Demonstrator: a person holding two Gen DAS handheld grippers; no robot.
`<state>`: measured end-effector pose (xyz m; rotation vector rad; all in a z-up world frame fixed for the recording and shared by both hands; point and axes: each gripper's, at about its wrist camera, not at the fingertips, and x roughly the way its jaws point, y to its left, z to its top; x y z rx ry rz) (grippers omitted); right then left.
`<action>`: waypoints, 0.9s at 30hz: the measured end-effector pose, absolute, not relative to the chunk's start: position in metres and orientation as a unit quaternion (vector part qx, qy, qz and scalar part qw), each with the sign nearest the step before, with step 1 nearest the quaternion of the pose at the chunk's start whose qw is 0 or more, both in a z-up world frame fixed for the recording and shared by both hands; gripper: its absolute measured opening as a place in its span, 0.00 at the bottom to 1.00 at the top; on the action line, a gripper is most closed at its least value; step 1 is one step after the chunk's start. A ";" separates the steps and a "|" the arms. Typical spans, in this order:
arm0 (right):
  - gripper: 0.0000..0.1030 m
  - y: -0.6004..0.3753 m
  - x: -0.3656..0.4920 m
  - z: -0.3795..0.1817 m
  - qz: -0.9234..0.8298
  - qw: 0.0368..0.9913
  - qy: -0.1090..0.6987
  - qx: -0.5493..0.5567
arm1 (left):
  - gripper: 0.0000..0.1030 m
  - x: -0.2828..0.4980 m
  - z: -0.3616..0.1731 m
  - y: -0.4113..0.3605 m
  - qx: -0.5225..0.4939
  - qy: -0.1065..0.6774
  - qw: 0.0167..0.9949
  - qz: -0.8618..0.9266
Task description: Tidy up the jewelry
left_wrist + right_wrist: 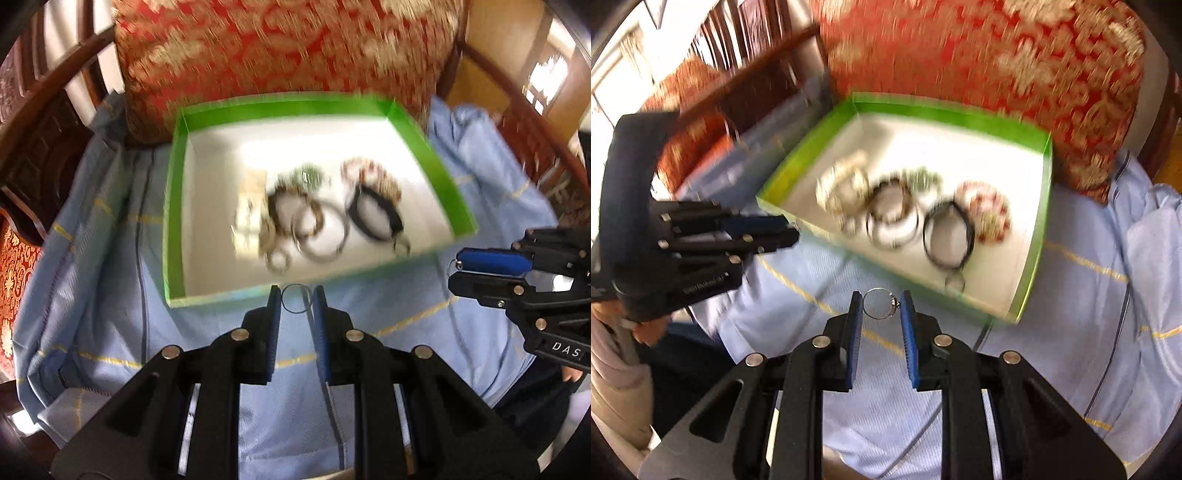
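A green box [177,192] with a white inside sits on a blue cloth and holds several bracelets and bangles [317,218]; it also shows in the right wrist view [1038,236]. My left gripper [297,299] is shut on a thin dark ring [294,300] just short of the box's near wall. My right gripper [880,303] is shut on a silver ring [880,303] with a small setting, just outside the box's near wall. In the left wrist view the right gripper [456,269] shows at the right with the ring at its tips.
A blue cloth with yellow stripes [110,258] covers the seat of a dark wooden chair [44,155]. A red and gold cushion [280,48] stands behind the box. The left gripper [792,230] shows at the left of the right wrist view.
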<state>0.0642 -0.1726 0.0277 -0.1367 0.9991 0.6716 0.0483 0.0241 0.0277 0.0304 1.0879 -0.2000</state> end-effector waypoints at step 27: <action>0.25 -0.165 0.190 -0.018 0.201 0.849 0.487 -0.039 | 0.20 0.155 -0.008 0.074 -0.061 0.538 0.840 0.030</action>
